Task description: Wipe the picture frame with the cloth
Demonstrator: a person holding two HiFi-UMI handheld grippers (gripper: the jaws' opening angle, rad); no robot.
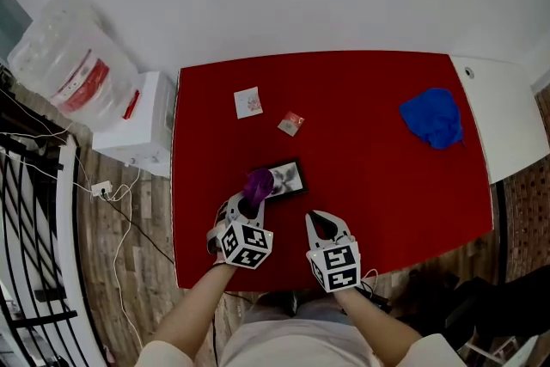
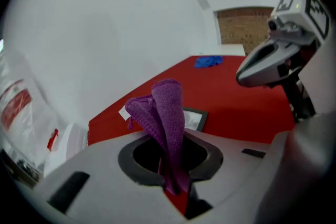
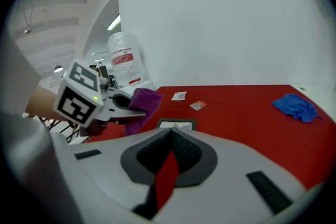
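A small black picture frame (image 1: 289,177) lies flat on the red table (image 1: 378,185), near its front left. My left gripper (image 1: 250,203) is shut on a purple cloth (image 1: 258,181), which sticks up from between the jaws and hangs over the frame's left end. In the left gripper view the purple cloth (image 2: 168,110) hides part of the frame (image 2: 195,119). My right gripper (image 1: 320,223) hovers just right of the left one, near the front edge, shut with nothing in it. The right gripper view shows the frame (image 3: 177,124) ahead and the cloth (image 3: 143,101) to its left.
A blue cloth (image 1: 432,118) lies at the table's far right. A white card (image 1: 248,102) and a small packet (image 1: 291,124) lie beyond the frame. Left of the table stand a water jug (image 1: 73,64) and a white box (image 1: 142,133). A white surface (image 1: 507,116) adjoins the right edge.
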